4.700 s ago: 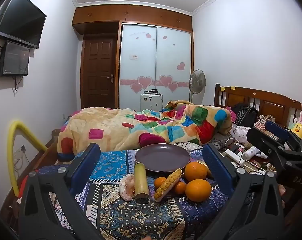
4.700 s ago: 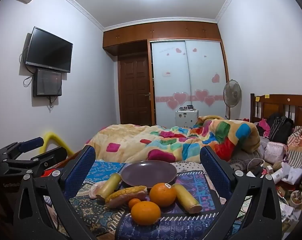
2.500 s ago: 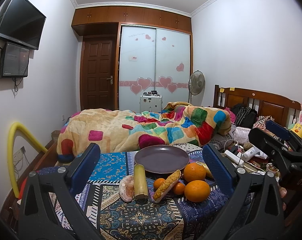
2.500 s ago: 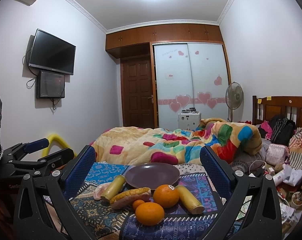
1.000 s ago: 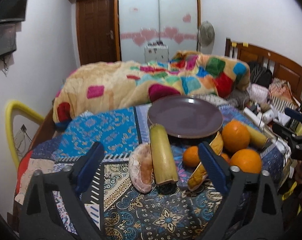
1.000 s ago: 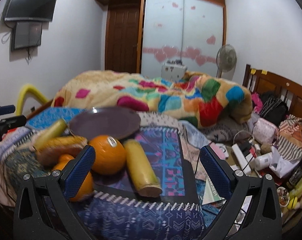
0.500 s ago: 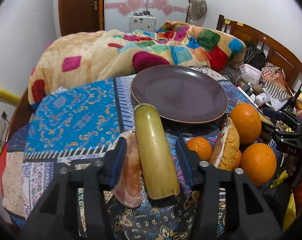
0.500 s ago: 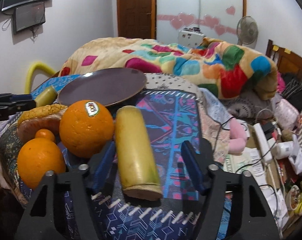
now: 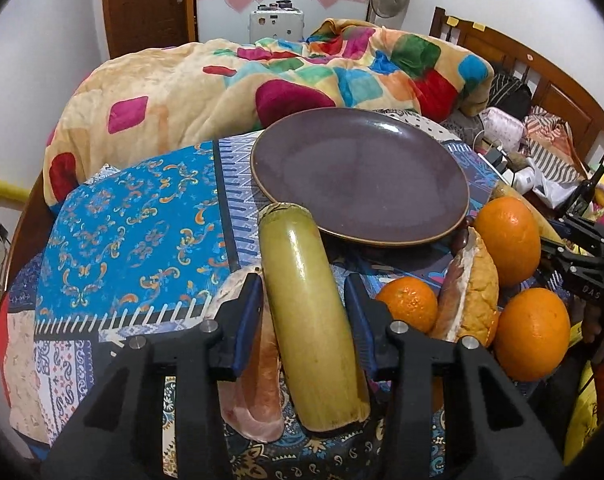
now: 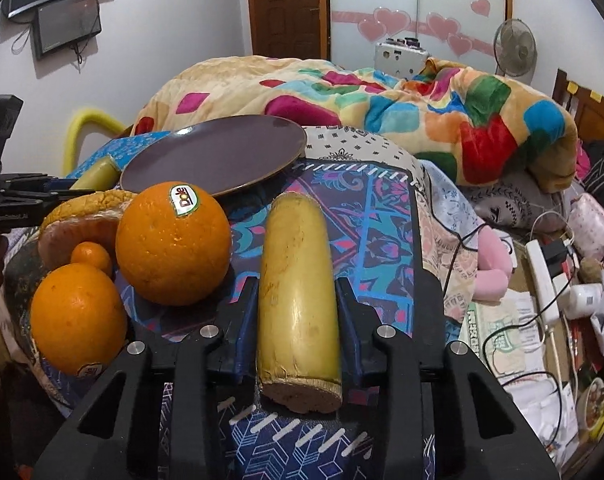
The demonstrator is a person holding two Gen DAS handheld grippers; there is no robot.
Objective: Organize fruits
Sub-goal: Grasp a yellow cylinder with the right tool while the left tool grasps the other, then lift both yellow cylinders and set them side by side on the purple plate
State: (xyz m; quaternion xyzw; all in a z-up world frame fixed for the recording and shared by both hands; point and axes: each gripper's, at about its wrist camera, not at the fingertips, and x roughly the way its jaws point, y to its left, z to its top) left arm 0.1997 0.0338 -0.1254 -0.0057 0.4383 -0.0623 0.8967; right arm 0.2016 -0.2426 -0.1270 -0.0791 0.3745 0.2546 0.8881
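My left gripper [image 9: 304,294] is shut on a yellow-green cane stick [image 9: 308,304] that lies on the patterned cloth, just in front of the purple plate [image 9: 360,172]. My right gripper [image 10: 298,296] is shut on a second yellow cane stick [image 10: 298,300], right of a Dole orange [image 10: 172,246]. A second large orange [image 10: 76,318], a small tangerine [image 10: 90,256] and a bread sandwich [image 10: 82,220] lie at the left. The oranges [image 9: 506,240] and the sandwich [image 9: 470,292] show at the right in the left wrist view.
A slab of raw meat [image 9: 258,392] lies against the left stick. A colourful quilt [image 9: 262,84] is heaped behind the plate. Cables, a power strip [image 10: 542,276] and clutter crowd the right side. A yellow tube [image 10: 80,128] stands at the left.
Both grippers came down and forward to the table from a raised, open pose. Their jaws narrowed from wide open to closed, each on its own cane stick.
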